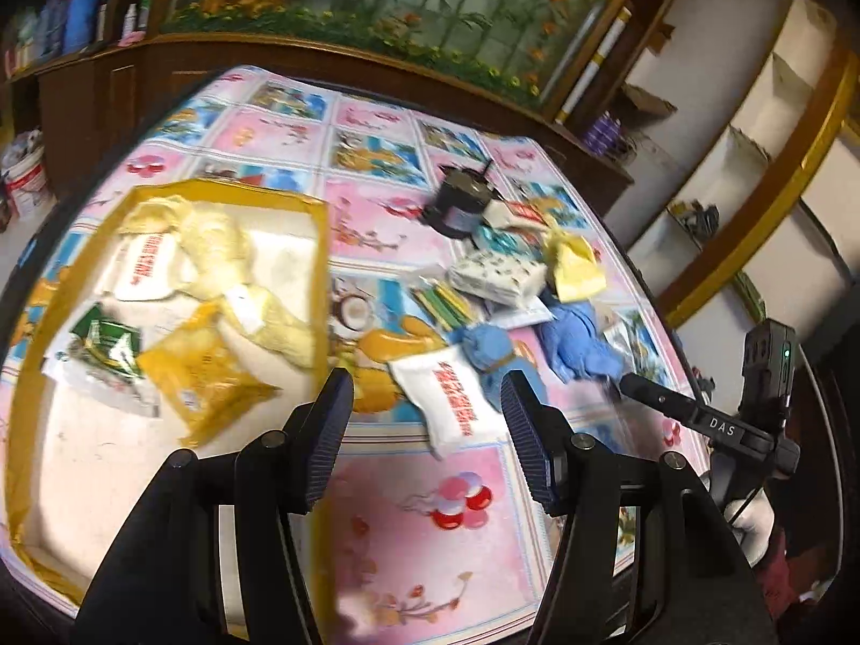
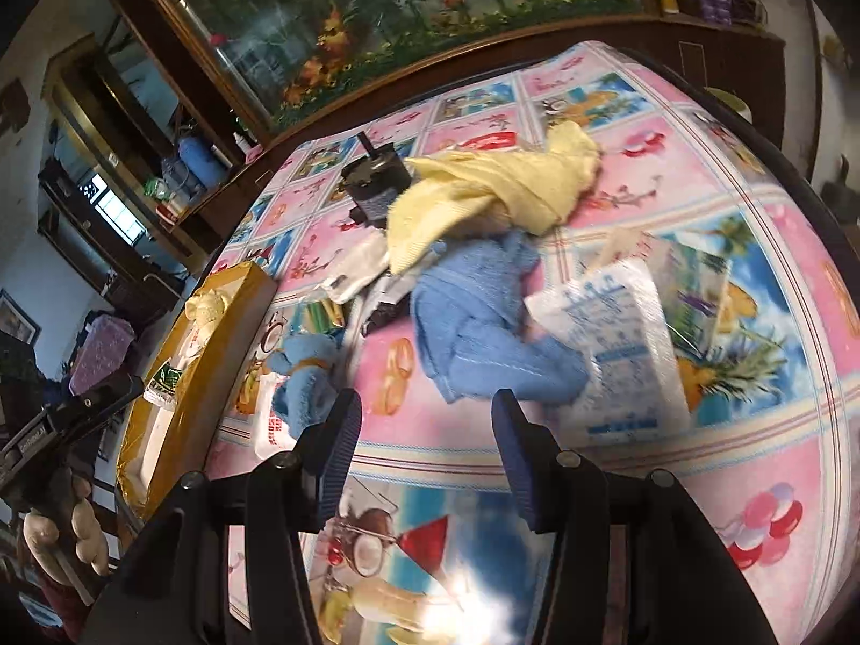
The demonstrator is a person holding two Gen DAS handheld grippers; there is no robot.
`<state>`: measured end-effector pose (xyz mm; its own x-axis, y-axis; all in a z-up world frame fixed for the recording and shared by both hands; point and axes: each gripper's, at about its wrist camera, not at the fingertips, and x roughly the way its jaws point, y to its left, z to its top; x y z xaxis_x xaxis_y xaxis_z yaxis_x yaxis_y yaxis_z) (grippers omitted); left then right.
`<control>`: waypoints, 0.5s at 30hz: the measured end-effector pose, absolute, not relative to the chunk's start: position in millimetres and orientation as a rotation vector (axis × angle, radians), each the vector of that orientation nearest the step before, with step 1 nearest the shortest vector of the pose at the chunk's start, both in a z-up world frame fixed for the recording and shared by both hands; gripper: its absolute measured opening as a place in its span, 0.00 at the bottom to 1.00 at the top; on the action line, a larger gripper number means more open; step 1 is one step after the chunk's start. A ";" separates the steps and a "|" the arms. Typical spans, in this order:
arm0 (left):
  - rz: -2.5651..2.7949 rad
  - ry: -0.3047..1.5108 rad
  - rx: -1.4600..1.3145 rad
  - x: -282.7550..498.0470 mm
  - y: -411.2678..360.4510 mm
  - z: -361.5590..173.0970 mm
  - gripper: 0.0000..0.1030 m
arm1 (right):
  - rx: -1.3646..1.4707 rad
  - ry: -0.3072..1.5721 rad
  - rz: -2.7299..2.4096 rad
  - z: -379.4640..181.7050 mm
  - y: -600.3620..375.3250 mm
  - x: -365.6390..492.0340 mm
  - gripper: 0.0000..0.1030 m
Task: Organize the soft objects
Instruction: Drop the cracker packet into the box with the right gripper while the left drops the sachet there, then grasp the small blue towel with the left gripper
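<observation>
Dark wooden cabinets and a floral panel back a bench covered in a pink cartoon-print cloth. At its left edge stands the yellow-walled box, the evident collection point: it already holds a cream plush toy and several soft packets. Right of the box lies the unsorted heap: a blue garment, a yellow cloth, a small blue plush nearest the box wall, and a white packet beside it. The left gripper hangs just right of the box, jaws apart and empty. The right gripper hangs short of the blue garment, jaws likewise apart, nothing between them; judged, it is lined up for the next pick.
</observation>
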<state>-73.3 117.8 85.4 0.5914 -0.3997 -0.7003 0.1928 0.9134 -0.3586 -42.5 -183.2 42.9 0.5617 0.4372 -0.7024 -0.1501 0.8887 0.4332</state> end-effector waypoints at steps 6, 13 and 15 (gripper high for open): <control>-0.347 0.935 -0.191 -49.2 52.5 67.6 0.56 | 0.401 0.904 0.366 29.3 -203.7 -50.7 0.49; -0.202 0.915 -0.016 -21.0 11.0 46.8 0.56 | 0.465 0.903 0.418 21.0 -217.4 -59.6 0.49; -0.196 0.946 0.005 -14.0 4.8 35.5 0.56 | 0.475 0.906 0.428 19.9 -218.0 -60.1 0.49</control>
<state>-14.0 4.8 35.5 0.5682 -0.1651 -0.8061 0.1694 0.9821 -0.0817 -60.1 -218.0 19.9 0.5476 0.5390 -0.6400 -0.1514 0.8160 0.5578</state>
